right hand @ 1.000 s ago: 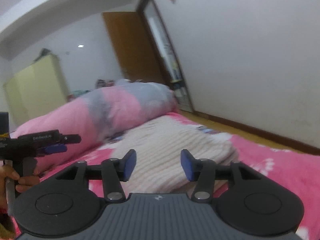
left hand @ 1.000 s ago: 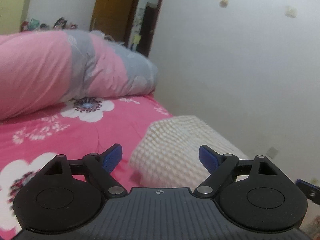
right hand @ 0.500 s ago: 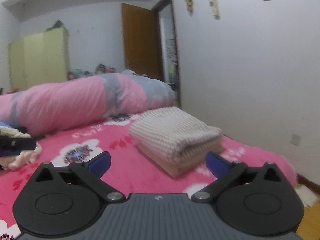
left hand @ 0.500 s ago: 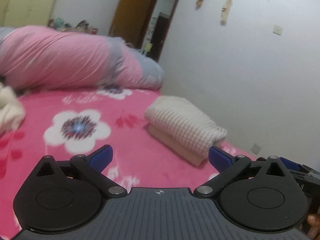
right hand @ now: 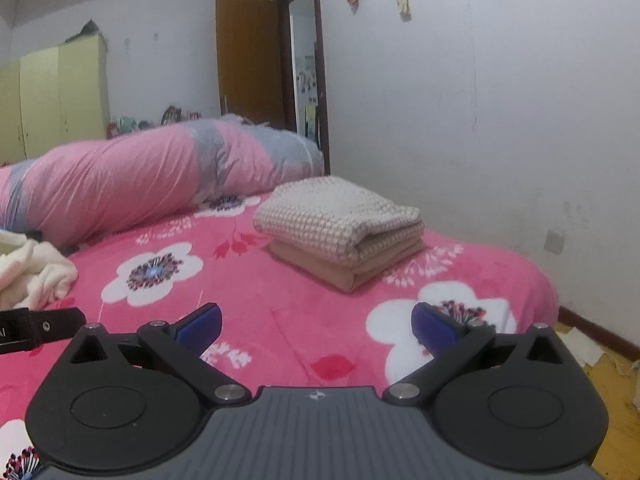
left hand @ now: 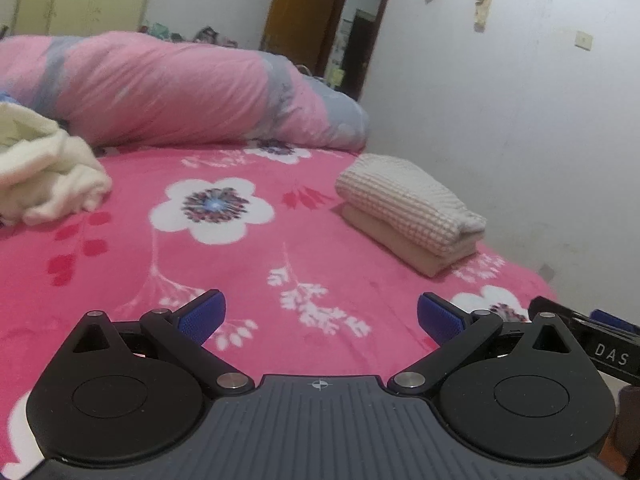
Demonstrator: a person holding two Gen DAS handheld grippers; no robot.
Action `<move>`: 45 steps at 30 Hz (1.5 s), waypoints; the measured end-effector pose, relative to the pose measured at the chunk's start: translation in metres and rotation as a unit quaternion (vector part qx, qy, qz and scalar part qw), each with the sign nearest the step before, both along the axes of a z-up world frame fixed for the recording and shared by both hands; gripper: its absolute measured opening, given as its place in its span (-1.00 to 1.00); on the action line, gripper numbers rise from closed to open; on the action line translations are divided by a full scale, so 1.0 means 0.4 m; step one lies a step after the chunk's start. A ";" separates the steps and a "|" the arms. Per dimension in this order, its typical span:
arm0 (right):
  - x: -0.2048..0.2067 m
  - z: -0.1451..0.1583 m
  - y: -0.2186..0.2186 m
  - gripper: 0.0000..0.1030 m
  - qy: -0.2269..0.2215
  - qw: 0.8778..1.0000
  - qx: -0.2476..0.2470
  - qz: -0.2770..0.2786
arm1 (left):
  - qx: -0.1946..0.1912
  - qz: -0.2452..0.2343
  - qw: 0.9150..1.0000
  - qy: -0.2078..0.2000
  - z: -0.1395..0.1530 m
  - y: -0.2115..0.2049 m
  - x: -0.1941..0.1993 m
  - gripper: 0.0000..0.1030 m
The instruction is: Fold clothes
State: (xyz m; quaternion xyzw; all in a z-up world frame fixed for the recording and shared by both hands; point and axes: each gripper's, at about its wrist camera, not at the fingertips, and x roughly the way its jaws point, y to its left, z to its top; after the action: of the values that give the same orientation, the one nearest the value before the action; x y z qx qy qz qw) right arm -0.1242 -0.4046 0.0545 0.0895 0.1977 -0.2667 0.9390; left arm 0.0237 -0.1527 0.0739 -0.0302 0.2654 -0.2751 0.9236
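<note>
The folded stack (right hand: 344, 232) lies on the bed (right hand: 280, 320), near the edge closest to the white wall (right hand: 480, 120). It consists of two garments: a cream waffle-knit piece (left hand: 404, 200) on top and a tan piece (left hand: 384, 240) beneath it, edges roughly aligned. A second item, an unfolded cream fleece garment (left hand: 44, 176), lies crumpled on the bed well apart from the stack, toward the left side of both views. It sits just in front of a long pink and grey rolled quilt (left hand: 180, 92) that runs along the far side of the bed.

The bed is covered by a pink blanket printed with large white flowers.

The left gripper (left hand: 320, 316) is held above the blanket, its blue-padded fingers (left hand: 202, 316) spread wide and holding nothing. The right gripper (right hand: 316, 326) is likewise held over the blanket, fingers (right hand: 434, 330) spread wide and empty. Neither gripper touches a garment. Each gripper's black body is partly visible at the edge of the other's view.

Behind the bed stand a yellow wardrobe (right hand: 56, 100) and a brown door (right hand: 248, 56), open beside a dark doorway. Wooden floor (right hand: 616, 420) shows at the lower right of the right wrist view.
</note>
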 end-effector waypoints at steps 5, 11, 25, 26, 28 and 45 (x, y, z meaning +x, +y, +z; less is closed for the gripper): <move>0.011 0.011 0.021 1.00 0.012 0.999 -0.020 -0.024 | 0.022 0.015 0.999 -0.028 -0.003 -0.001 -0.015 1.00; 0.023 0.007 0.028 1.00 0.023 0.997 -0.051 -0.061 | 0.014 0.003 1.000 -0.024 -0.009 -0.009 -0.017 1.00; 0.036 -0.009 0.002 1.00 0.051 0.994 -0.037 -0.086 | 0.023 -0.024 0.999 -0.013 -0.015 -0.057 -0.039 1.00; 0.035 -0.010 0.001 1.00 0.053 0.994 -0.038 -0.085 | 0.025 -0.024 0.999 -0.012 -0.016 -0.064 -0.043 1.00; 0.033 -0.013 0.000 1.00 0.057 0.994 -0.040 -0.084 | 0.036 -0.026 0.999 -0.006 -0.016 -0.076 -0.047 1.00; 0.003 -0.018 -0.032 1.00 0.071 0.994 -0.022 -0.080 | 0.058 -0.001 0.998 0.012 -0.015 -0.099 -0.068 1.00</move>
State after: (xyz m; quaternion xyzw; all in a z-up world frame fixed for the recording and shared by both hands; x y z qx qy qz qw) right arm -0.1230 -0.4175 0.0473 0.0657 0.2499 -0.3512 0.8999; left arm -0.0033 -0.1922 0.0677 0.0208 0.2919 -0.2599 0.9202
